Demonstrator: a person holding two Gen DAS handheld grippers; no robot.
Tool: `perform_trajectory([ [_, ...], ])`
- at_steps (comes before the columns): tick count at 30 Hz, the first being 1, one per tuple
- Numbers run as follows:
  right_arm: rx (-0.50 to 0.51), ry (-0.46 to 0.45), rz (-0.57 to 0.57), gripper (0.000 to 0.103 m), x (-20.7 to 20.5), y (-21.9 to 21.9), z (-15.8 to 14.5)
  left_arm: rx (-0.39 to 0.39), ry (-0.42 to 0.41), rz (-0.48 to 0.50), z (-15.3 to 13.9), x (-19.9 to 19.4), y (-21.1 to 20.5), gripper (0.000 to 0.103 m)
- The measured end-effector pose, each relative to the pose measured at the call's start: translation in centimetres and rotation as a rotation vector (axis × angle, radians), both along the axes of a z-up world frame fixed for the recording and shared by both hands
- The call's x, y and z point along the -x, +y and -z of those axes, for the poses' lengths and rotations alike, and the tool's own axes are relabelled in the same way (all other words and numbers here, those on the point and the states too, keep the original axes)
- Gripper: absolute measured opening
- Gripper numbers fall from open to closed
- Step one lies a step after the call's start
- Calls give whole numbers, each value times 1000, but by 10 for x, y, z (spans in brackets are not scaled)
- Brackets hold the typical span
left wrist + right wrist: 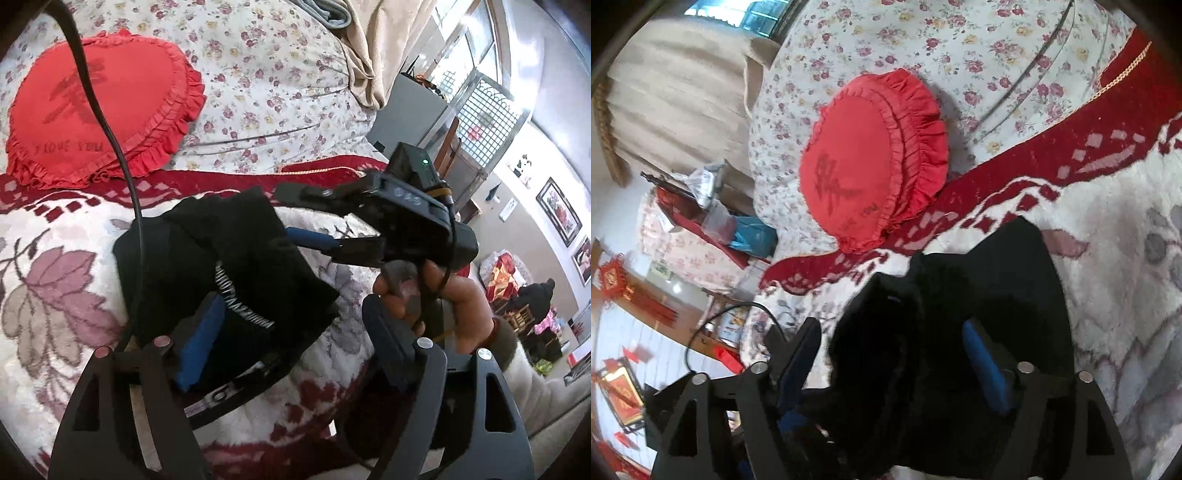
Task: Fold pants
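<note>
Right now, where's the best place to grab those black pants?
Probably the near folded edge of the pants, coming in low from the front. The bundle lies thick and bunched on the blanket, so jaws must open wide; both the left gripper and right gripper already straddle it there.
</note>
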State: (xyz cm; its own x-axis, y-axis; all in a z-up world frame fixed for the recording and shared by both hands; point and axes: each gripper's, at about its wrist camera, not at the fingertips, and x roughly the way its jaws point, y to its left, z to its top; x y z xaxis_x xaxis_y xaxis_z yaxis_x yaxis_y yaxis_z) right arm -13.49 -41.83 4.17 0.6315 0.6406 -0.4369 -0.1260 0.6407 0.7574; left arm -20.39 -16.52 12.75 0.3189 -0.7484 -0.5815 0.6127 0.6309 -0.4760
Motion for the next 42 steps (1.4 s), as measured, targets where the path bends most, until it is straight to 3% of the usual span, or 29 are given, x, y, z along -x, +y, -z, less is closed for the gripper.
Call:
perform_trajectory([
  [7, -1, 41, -22, 85, -8, 18, 5, -82, 53, -14, 27, -3, 0, 77],
  [13, 119, 115, -54, 85, -18, 49, 11, -104, 64, -14, 38, 0, -6, 77],
  [17, 234, 183, -22, 85, -4, 37, 29, -107, 71, -21, 37, 0, 2, 77],
  [24, 203, 146, -36, 84, 7, 23, 31, -145, 71, -25, 44, 0, 0, 77],
  [26, 185, 111, -68, 66, 6, 32, 29, -155, 65, -26, 45, 1, -2, 77],
  [28, 211, 79, -95, 57, 8, 43, 29, -160, 71, -36, 46, 0, -1, 77],
  [29, 232, 62, -92, 39, 9, 46, 29, -159, 78, -43, 47, -2, 0, 77],
  [31, 227, 41, -73, 25, 9, 46, 29, -145, 93, -49, 46, -3, 4, 77],
  [33, 212, 5, -58, 20, 13, 42, 20, -145, 81, -55, 39, -3, 6, 77],
  [39, 295, -123, -46, 18, 21, 39, -32, -97, 35, -96, 11, -10, 19, 77],
  [42, 326, -116, -4, 18, 19, 27, -36, -82, 16, -127, 3, -17, 20, 77],
])
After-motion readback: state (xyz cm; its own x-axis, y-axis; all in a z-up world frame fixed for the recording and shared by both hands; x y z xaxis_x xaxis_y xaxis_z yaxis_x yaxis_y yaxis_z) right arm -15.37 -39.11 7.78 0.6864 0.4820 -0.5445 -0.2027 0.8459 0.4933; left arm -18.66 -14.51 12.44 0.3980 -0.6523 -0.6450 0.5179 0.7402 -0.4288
